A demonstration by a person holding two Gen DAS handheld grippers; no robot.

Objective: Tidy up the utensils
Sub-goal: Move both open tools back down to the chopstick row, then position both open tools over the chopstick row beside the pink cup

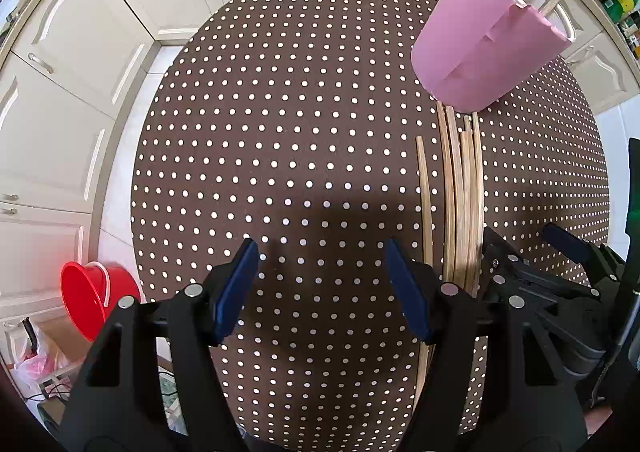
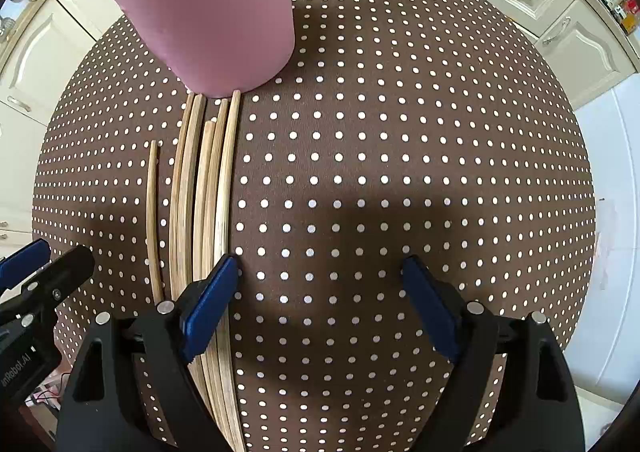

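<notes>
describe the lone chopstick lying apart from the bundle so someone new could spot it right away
Start at the pink cup standing on the brown polka-dot tablecloth. Just in front of its base lies a tight bundle of wooden chopsticks. The lone chopstick lies parallel on the bundle's left in the right wrist view, separated by a strip of cloth, its tip stopping short of the cup.

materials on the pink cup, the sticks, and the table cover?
Pink cup: likely matte plastic or silicone; smooth, no gloss, thin pale rim. Sticks: look like bamboo or wood chopsticks, unvarnished; pale tan with lengthwise grain. Table cover: woven fabric, matte brown with printed white dots; fine weave texture shows.
</notes>
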